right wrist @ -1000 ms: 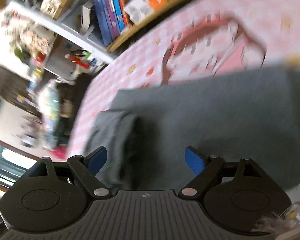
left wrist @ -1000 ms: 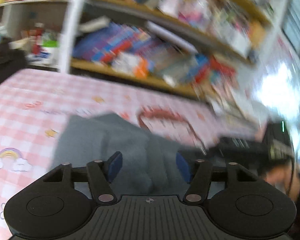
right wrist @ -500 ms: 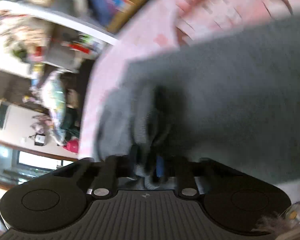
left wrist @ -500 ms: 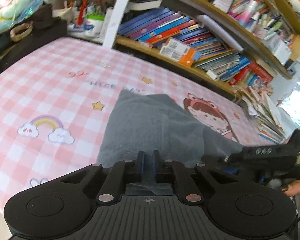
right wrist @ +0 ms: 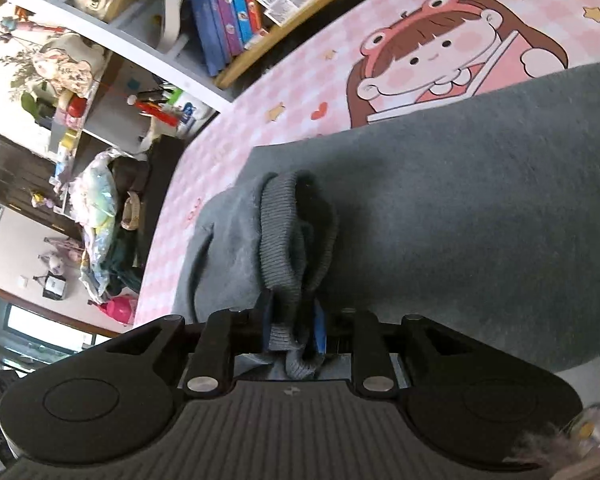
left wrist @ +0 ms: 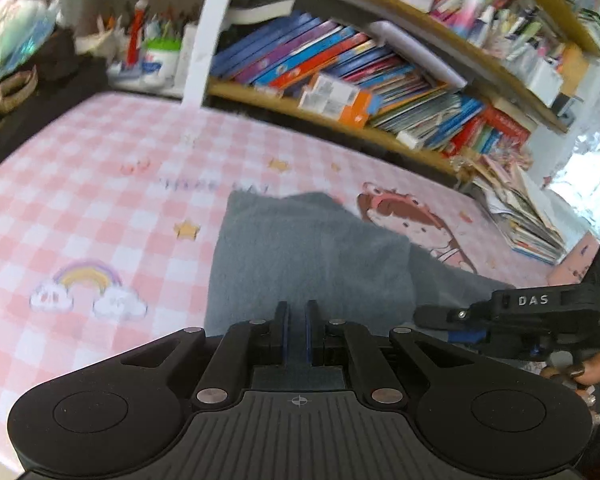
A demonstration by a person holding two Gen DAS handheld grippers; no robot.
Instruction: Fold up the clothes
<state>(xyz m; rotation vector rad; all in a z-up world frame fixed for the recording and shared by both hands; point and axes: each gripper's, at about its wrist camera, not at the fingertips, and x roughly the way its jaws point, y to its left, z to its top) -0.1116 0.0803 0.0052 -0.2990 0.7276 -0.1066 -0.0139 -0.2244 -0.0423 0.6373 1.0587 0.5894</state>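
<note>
A table under a pink-and-white checked cloth [left wrist: 84,184] fills the foreground, printed with a rainbow [left wrist: 88,280], stars and a cartoon girl in a frog hat [right wrist: 432,56]. Behind it runs a wooden bookshelf [left wrist: 340,120] crammed with leaning colourful books [left wrist: 320,56], and a white post [left wrist: 208,32] stands at its left end. Further left sits a cluttered shelf of pens and small pots [left wrist: 148,52]. Bright daylight comes from what may be a window [left wrist: 592,184] at the right, too washed out to tell.

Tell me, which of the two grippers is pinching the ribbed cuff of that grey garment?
The right gripper: the ribbed cuff bunches between its blue pads. The left gripper clamps plain flat cloth.
</note>
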